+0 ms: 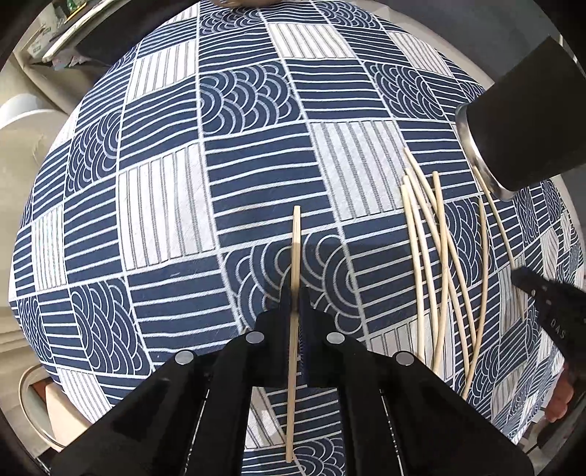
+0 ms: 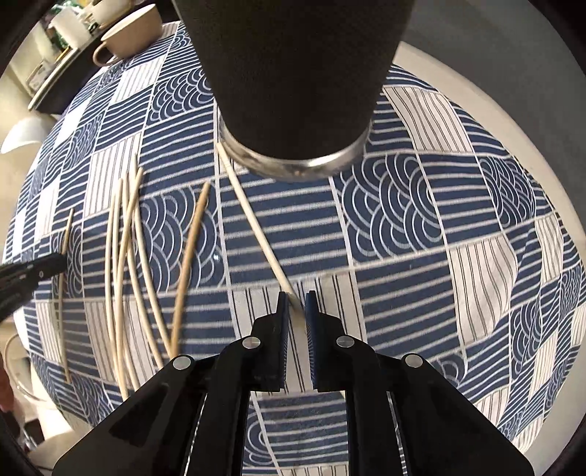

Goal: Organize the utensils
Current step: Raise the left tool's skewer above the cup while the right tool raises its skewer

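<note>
My left gripper [image 1: 295, 294] is shut on a tan chopstick [image 1: 296, 238], clamped near its middle, with both ends sticking out past the pads. To its right several pale chopsticks [image 1: 439, 278] lie loose on the cloth. Behind them stands a black cup with a steel base ring [image 1: 520, 121]. In the right wrist view my right gripper [image 2: 296, 302] is shut on a pale chopstick [image 2: 252, 219] at its near end. That stick's far end reaches the black cup [image 2: 300, 73]. The loose chopsticks [image 2: 124, 274] and my left gripper [image 2: 33, 274] are at the left.
A round table carries a blue and white patterned cloth [image 1: 256, 164]; its pale rim [image 2: 476, 95] shows at the right. A beige mug [image 2: 132, 29] stands at the far left edge. A white chair [image 2: 22, 135] is beyond the table. A hand [image 1: 560, 402] shows at the right.
</note>
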The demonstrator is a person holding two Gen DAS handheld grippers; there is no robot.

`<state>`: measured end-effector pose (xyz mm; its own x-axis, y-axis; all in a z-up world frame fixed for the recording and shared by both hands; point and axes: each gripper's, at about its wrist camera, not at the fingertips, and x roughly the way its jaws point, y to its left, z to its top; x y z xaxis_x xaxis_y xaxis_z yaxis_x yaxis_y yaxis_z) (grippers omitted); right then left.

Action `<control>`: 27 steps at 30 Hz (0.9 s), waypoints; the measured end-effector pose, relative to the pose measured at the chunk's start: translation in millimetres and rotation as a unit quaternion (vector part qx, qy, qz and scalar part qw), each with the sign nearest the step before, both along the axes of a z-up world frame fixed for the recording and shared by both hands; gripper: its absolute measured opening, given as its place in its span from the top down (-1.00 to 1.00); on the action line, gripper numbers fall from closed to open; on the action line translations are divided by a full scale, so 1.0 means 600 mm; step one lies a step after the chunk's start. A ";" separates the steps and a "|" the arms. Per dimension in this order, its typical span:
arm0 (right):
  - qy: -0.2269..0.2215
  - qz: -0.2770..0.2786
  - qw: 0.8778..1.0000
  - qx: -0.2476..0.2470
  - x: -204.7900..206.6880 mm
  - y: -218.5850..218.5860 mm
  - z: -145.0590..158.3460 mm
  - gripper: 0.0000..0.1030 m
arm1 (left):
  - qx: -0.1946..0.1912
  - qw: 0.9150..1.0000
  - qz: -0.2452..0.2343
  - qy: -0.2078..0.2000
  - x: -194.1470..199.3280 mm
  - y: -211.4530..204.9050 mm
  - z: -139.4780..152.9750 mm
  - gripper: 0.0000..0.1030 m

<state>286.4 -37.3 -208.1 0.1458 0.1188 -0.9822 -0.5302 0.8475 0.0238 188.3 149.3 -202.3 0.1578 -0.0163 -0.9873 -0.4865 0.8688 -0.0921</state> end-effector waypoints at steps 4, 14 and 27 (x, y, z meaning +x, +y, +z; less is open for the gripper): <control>0.008 -0.001 1.000 0.016 -0.024 -0.021 0.005 0.87 | -0.025 1.000 0.017 0.002 -0.025 0.022 0.000 0.91; 0.009 -0.040 0.997 0.062 -0.080 -0.130 0.025 0.91 | -0.044 0.999 0.021 -0.023 -0.095 0.026 0.025 0.91; -0.037 -0.082 0.985 0.145 -0.121 -0.202 0.111 0.91 | -0.027 0.995 -0.024 -0.095 -0.136 -0.024 0.143 0.91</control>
